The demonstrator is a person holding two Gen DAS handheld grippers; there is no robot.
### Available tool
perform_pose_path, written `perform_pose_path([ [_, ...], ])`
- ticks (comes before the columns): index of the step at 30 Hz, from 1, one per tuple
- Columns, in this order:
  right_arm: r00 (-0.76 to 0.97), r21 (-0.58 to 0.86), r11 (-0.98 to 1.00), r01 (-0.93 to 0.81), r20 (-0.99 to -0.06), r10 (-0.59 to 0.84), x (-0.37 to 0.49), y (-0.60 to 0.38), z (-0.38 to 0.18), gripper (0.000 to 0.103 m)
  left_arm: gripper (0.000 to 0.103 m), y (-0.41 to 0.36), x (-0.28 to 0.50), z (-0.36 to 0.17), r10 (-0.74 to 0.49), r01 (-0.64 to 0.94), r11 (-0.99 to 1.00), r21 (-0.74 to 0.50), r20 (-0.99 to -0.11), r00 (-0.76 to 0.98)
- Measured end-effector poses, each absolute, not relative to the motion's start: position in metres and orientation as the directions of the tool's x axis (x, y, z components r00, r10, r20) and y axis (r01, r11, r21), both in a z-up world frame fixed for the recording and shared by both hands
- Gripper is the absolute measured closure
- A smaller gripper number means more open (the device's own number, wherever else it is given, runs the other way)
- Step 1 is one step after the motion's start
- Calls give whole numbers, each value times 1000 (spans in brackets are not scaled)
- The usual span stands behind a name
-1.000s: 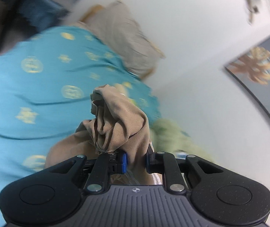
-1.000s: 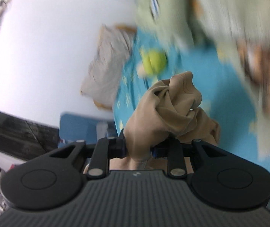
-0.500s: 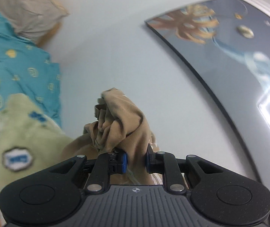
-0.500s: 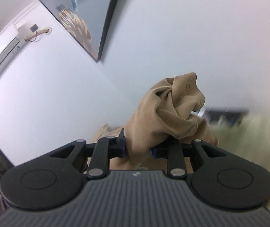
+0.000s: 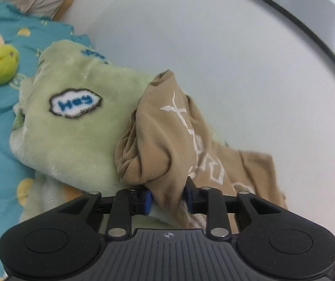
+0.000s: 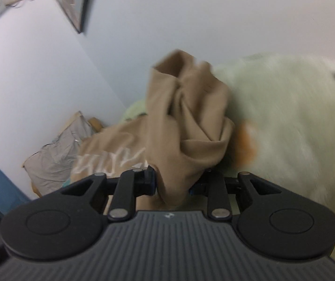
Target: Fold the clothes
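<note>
Now left hand-held gripper (image 5: 167, 199) and right hand-held gripper (image 6: 173, 182) each clamped on bunched tan cotton shirt with white letters (image 5: 165, 140). Above fuzzy green blanket (image 5: 73, 128), maybe touching. No fold yet; all folding left.

My left gripper (image 5: 167, 197) has its blue-padded jaws pinched tight on a bunched fold of the tan garment (image 5: 167, 135). My right gripper (image 6: 173, 183) clamps another bunch of it the same way, pointing slightly upward toward the wall.
</note>
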State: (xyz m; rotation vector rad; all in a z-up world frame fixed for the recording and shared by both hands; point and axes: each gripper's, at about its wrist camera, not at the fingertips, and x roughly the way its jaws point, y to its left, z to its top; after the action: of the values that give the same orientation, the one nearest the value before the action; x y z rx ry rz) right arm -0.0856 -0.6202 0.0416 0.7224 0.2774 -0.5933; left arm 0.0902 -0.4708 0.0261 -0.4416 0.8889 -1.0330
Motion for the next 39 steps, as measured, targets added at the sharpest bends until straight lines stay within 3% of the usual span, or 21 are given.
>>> perform_pose_path([
  [1, 797, 549, 579, 603, -443, -410, -87, -621, 42, 71, 66, -471, 87, 31, -870, 574, 483, -661, -435, 231],
  [3, 786, 569, 543, 618, -463, -409, -90, -623, 45, 62, 38, -472, 81, 48, -842, 633, 520, -574, -470, 265],
  [5, 767, 558, 527, 641, -489, -415, -93, -621, 56, 55, 22, -470, 73, 65, -815, 684, 548, -482, -490, 308],
  [7, 773, 541, 553, 634, -471, -425, -103, -611, 73, 45, 15, -458, 62, 87, -808, 721, 558, -411, -466, 360],
  [10, 787, 502, 607, 616, -428, -445, -120, -590, 100, 12, 0, -440, 43, 128, -813, 762, 551, -340, -424, 399],
  [12, 807, 469, 657, 590, -362, -467, -134, -570, 124, 0, 0, -423, 23, 149, -823, 784, 540, -305, -388, 416],
  [17, 811, 317, 747, 585, -232, -537, -162, -515, 179, 0, 0, -384, -28, 191, -826, 811, 543, -220, -314, 468],
  [25, 823, 149, 811, 566, -158, -545, -200, -444, 174, 0, 0, -306, -107, 199, -794, 796, 593, -119, -251, 554],
  [39, 824, 67, 821, 566, -65, -563, -237, -352, 122, 0, 0, -226, -159, 151, -768, 768, 637, -68, -145, 624],
])
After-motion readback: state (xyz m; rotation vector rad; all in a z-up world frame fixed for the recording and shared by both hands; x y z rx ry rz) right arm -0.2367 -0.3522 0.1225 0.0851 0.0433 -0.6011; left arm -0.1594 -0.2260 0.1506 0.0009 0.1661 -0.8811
